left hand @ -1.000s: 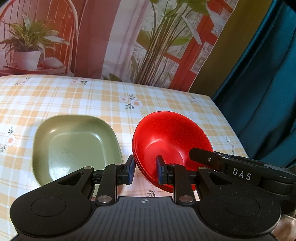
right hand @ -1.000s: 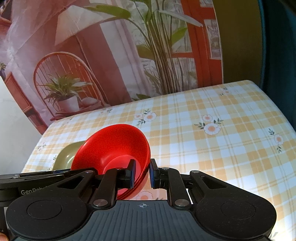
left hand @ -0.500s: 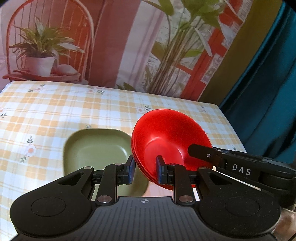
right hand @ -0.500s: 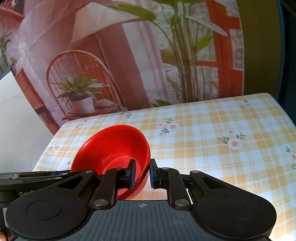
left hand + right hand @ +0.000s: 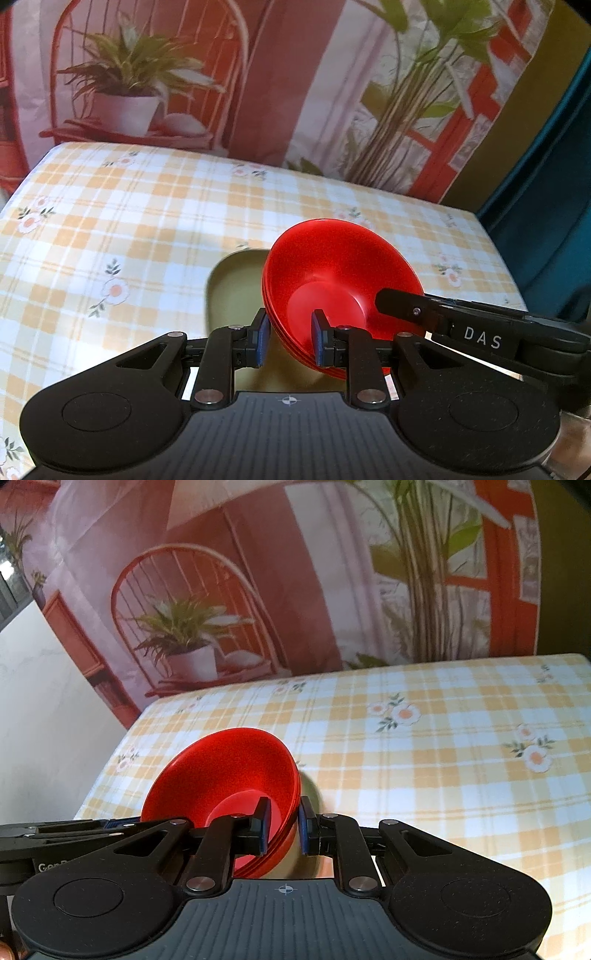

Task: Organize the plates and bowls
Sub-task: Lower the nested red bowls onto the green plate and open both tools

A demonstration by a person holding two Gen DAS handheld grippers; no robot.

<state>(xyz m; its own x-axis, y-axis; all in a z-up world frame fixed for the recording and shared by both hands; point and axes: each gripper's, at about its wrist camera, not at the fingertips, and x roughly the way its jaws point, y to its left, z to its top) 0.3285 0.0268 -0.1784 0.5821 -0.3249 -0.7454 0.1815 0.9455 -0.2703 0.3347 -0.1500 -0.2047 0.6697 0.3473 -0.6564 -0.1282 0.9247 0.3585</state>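
A stack of red bowls is held between both grippers above the checked tablecloth. My left gripper is shut on the stack's near-left rim. My right gripper is shut on its right rim; the stack also shows in the right wrist view. A green square plate lies on the table under and left of the bowls, mostly hidden by them. In the right wrist view only a sliver of the plate shows beside the bowls.
The table carries a yellow checked floral cloth. A printed backdrop with a plant and chair hangs behind it. A teal curtain hangs at the right. The other gripper's body crosses the lower right.
Both grippers have carried the red bowl stack leftwards over the green plate, which is now largely covered by the bowls. Both grips are unchanged.
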